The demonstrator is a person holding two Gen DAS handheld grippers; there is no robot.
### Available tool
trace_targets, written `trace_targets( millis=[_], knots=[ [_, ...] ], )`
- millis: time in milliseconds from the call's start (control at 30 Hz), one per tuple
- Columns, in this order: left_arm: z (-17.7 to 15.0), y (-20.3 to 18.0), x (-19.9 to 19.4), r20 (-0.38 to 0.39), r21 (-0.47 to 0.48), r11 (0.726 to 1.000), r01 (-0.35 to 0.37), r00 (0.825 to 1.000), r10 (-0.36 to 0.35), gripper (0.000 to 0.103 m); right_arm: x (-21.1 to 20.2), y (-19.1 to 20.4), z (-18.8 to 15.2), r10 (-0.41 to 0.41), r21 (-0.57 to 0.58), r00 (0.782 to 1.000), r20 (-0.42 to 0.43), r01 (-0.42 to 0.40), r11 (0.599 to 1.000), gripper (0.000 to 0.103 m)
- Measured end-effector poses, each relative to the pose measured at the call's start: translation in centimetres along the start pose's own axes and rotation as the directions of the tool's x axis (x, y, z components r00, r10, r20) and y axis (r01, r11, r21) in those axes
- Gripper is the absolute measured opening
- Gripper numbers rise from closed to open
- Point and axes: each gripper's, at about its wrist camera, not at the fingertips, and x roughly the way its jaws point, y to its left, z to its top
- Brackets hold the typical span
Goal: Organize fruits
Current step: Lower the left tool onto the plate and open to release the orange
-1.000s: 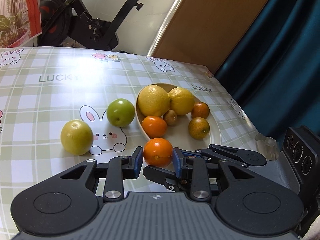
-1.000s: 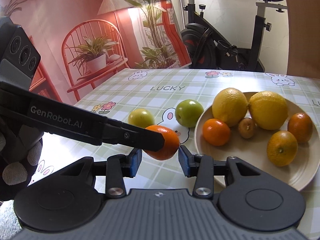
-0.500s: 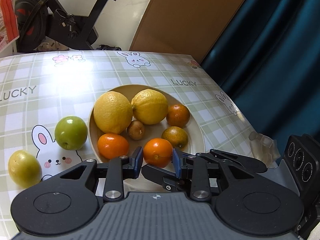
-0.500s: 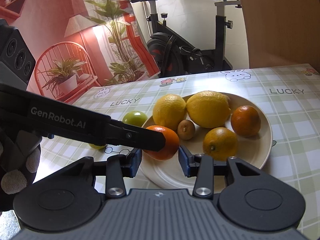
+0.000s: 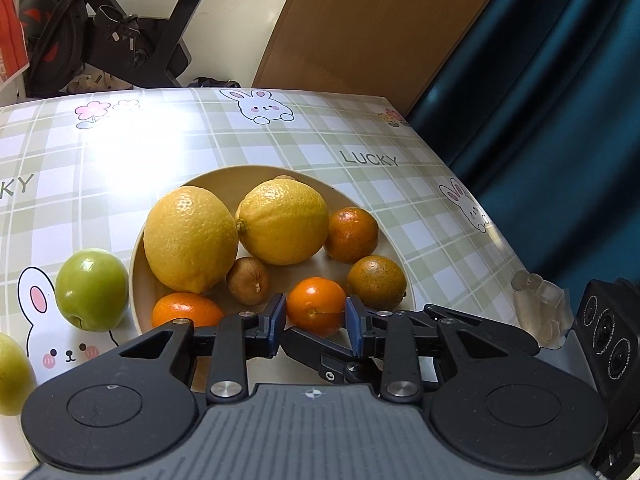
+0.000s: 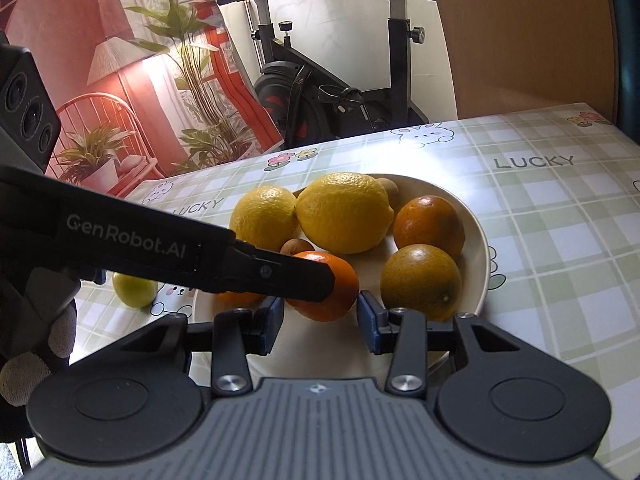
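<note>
Fruits are mostly on the plate [image 5: 256, 174] already, and the one being handled is a small orange [image 5: 316, 304]. The left gripper [image 5: 315, 314] has it clamped, blue pads pressing on both sides, right above the near part of the plate. Can't tell if it's touching the plate or hanging just over it.

The right gripper [image 6: 320, 320] is pointed at the same orange, with its pads on either side of it. The left gripper's finger crosses in front, so honestly I can't say whether those pads actually press on the fruit or just stand beside it.

On the plate: left lemon [image 5: 190, 238] and right lemon [image 5: 282, 222] touching each other at the back, a little brown fruit [image 5: 248, 280] tucked in front of them, two darker greenish tangerines [image 5: 376, 282] on the right side, and another orange [image 5: 186, 314] at the near left rim.

Off the plate, a green apple [image 5: 91, 290] sits on the checked tablecloth [image 5: 280, 136] just beside the rim, over a bunny print, with a yellow-green fruit [image 5: 12, 376] further left at the picture's edge.
</note>
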Motion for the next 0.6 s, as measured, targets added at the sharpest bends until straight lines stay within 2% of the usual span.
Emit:
trace_targets(
  millis=[400, 600],
  knots=[
    [0.6, -0.5, 0.6, 0.007, 0.000, 1.000, -0.030, 1.000, 0.030, 0.034, 0.2, 0.0, 0.1, -0.038, 0.013, 0.999, 0.000, 0.038, 0.999, 0.045],
    [1.1, -0.8, -0.2, 0.044, -0.021, 0.999, -0.050, 0.998, 0.051, 0.034, -0.2, 0.5, 0.1, -0.060, 0.009, 0.998, 0.006, 0.060, 0.998, 0.045]
  ],
)
